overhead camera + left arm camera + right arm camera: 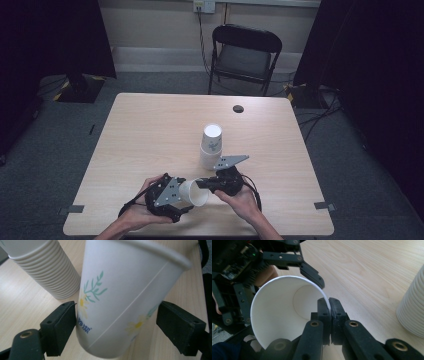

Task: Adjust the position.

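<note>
Paper cup (pixel 193 192) is off the cup stack (pixel 210 147), held sideways near the table's (pixel 150 130) front edge: your right gripper (pixel 329 305) pinches its rim, left gripper (pixel 116 322) spread around its body, placing probably left.

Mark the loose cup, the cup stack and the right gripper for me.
loose cup (pixel 274 315), right gripper view, on its inner wall.
cup stack (pixel 212 145), high view, on its printed side.
right gripper (pixel 328 305), right gripper view, between the tips pinching the cup's rim.
</note>
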Tool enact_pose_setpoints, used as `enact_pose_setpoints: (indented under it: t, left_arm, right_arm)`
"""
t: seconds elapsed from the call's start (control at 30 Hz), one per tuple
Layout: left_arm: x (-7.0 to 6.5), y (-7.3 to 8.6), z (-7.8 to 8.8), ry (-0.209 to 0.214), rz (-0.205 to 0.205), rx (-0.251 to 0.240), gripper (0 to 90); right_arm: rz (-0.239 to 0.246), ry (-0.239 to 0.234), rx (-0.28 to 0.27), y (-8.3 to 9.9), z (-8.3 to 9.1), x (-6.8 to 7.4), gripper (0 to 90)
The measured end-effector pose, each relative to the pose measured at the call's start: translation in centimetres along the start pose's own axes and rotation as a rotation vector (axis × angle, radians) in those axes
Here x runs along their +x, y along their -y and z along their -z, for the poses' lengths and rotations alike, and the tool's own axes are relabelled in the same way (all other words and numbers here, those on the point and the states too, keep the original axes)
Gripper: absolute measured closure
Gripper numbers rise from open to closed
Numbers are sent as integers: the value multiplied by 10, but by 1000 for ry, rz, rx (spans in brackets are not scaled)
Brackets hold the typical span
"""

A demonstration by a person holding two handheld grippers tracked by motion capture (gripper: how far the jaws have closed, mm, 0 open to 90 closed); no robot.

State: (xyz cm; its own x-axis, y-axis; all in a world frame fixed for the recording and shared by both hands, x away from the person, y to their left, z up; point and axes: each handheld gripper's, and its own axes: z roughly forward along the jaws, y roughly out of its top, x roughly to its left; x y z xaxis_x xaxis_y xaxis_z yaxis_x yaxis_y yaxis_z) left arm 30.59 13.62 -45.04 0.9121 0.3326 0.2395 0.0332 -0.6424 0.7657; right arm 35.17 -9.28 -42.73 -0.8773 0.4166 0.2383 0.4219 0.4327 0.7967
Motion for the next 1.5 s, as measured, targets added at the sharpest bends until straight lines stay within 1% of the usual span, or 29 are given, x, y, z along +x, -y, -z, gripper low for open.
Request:
enact_pose_setpoints:
  t: [0.07, 0.13, 0.17, 0.2, 0.27, 0.3, 0.33, 0.4, 0.43, 0.63, 0.67, 0.7, 0.77, 0.83, 0.9, 0.93, 0.97, 1.0, 1.03, 1.07, 1.1, 1.17, 1.2, 1.23, 1.27, 1.33, 1.37, 1.43, 1.5]
  left_arm:
    - [0, -1, 1, -15, -9, 5, 190]
    - [1, 1, 0, -27, -7, 1, 235]
    - [0, 1, 0, -30, 5, -4, 239]
    - [1, 1, -1, -31, -1, 2, 241]
    - [-1, 2, -2, -31, 6, 5, 250]
    - [-1, 2, -3, -24, 16, 10, 265]
    - [0, 2, -3, -16, 29, 8, 273]
    - [2, 2, -3, 9, 68, -1, 277]
    - [2, 1, -2, 11, 80, -9, 279]
    - [8, 2, -1, 80, 192, -62, 285]
    - [8, 1, -1, 84, 205, -66, 286]
    - [8, 1, -1, 92, 221, -71, 287]
    - [9, 1, -1, 93, 226, -71, 288]
    - [9, 1, -2, 89, 222, -67, 288]
    - [7, 1, -2, 67, 195, -55, 286]
    - [5, 1, -3, 50, 157, -41, 285]
    - [3, 1, -3, 36, 136, -31, 286]
    - [2, 0, -4, 25, 121, -23, 289]
    - [1, 0, -4, 13, 99, -13, 295]
    - [-1, 1, -5, -6, 68, -1, 310]
    - [-1, 1, -5, -10, 60, 5, 318]
    - [-1, 2, -6, -21, 57, 10, 316]
    - [-1, 2, -6, -26, 62, 5, 315]
    - [-1, 2, -6, -26, 63, 4, 309]
    - [-1, 1, -6, -27, 52, 5, 305]
    - [-3, 0, -6, -20, 50, 14, 329]
    - [-3, 0, -6, -16, 60, 17, 332]
    - [-1, 1, -6, -4, 78, 5, 339]
    - [1, 0, -5, 18, 107, -4, 344]
  right_arm:
    - [4, 7, 1, -2, 1, 2, 883]
    - [3, 8, -5, -2, 1, 2, 882]
    - [-2, 7, -7, -2, 2, 1, 882]
    - [-6, 8, -10, -2, 2, 1, 881]
    - [-3, 11, -11, -2, 1, 2, 880]
    - [-3, 11, -12, -2, 1, 2, 877]
    - [-2, 12, -12, -3, 2, 3, 874]
    - [21, 24, -21, -4, 2, 5, 868]
    - [25, 25, -27, -4, 3, 6, 866]
    - [27, 47, -73, -4, 5, 6, 840]
    - [36, 51, -91, -4, 6, 7, 836]
    - [42, 56, -97, -4, 6, 8, 835]
    - [36, 64, -100, -5, 6, 9, 836]
    - [28, 68, -94, -6, 6, 9, 841]
    - [12, 50, -90, -6, 6, 7, 856]
    - [6, 44, -86, -6, 5, 8, 861]
    - [4, 38, -77, -7, 5, 8, 863]
    - [14, 46, -69, -7, 4, 9, 864]
    - [10, 47, -61, -7, 4, 10, 865]
    - [0, 43, -60, -7, 4, 10, 866]
    - [-9, 38, -63, -7, 4, 9, 867]
    - [-27, 34, -63, -8, 5, 8, 868]
    - [-34, 32, -65, -8, 5, 7, 868]
    - [-41, 30, -63, -8, 6, 6, 869]
    - [-47, 26, -60, -7, 6, 5, 869]
    - [-63, 16, -58, -7, 5, 4, 867]
    - [-65, 14, -58, -6, 5, 3, 864]
    - [-61, 14, -65, -5, 5, 3, 853]
    - [-56, 16, -79, -5, 5, 3, 833]
